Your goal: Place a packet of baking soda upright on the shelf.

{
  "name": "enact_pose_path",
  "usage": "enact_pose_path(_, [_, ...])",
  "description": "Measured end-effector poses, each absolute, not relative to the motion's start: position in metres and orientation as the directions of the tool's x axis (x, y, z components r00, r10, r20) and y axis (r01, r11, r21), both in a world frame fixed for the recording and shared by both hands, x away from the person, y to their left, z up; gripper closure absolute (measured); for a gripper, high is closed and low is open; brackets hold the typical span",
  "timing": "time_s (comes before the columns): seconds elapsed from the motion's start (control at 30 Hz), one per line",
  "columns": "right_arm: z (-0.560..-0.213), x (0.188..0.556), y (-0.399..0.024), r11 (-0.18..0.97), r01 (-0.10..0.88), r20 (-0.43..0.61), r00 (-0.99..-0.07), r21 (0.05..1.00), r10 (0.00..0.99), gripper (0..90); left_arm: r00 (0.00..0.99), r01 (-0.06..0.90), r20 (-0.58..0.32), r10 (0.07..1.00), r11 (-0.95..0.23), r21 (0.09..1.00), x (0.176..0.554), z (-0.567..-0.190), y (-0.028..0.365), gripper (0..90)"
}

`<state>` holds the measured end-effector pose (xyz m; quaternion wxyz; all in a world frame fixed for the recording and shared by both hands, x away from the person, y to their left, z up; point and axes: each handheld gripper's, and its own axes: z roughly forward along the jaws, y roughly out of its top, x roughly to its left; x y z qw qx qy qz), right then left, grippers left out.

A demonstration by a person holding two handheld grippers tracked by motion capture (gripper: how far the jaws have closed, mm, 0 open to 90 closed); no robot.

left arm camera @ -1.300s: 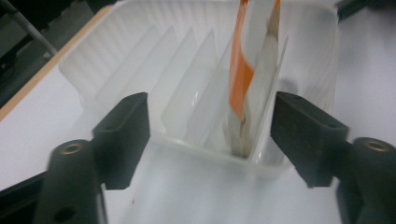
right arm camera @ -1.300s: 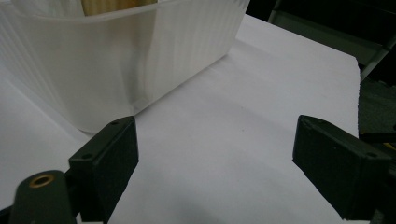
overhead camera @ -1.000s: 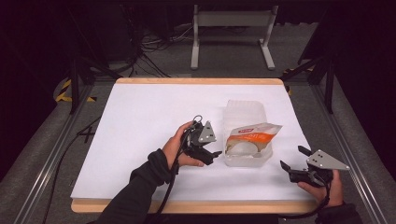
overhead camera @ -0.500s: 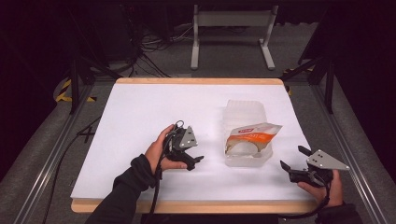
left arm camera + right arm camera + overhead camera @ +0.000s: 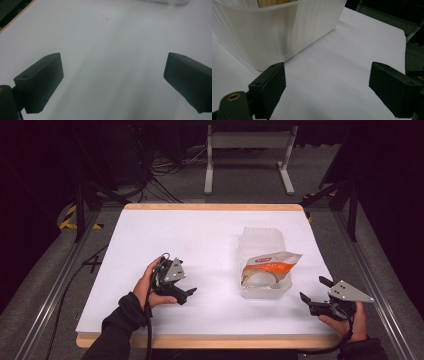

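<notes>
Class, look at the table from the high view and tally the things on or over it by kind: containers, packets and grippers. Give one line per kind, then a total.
Clear plastic container: 1
Orange-and-white packet, lying in the container: 1
Grippers: 2, the left gripper and the right gripper, both open with nothing between their fingers
Total: 4

A lab: white-topped table [image 5: 200,245] in an aluminium frame [image 5: 55,285], floor cables [image 5: 165,167].

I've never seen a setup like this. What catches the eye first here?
A ribbed translucent plastic tub sits right of centre on the white tabletop, with an orange-and-white food pouch lying in it. On either side, a person holds an open black hand-held gripper: the left over bare table, the right beside the tub.
</notes>
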<state>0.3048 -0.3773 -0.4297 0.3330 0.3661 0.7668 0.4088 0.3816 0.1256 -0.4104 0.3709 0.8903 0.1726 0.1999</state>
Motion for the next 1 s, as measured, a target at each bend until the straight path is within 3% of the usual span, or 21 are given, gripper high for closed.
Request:
enact_pose_path(0.4, [-0.431,0.305,-0.378,0.394,0.292,-0.209,-0.505,0.871,0.837,13.9,0.844,0.218,0.169,0.509,-0.613,0.760,0.379,-0.431,0.165,2.4])
enact_pose_path(1.0, [-0.432,0.306,-0.376,0.402,0.294,-0.216,-0.505,0.867,0.836,12.6,0.773,0.284,0.172,0.610,-0.577,0.766,0.362,-0.440,0.216,2.8])
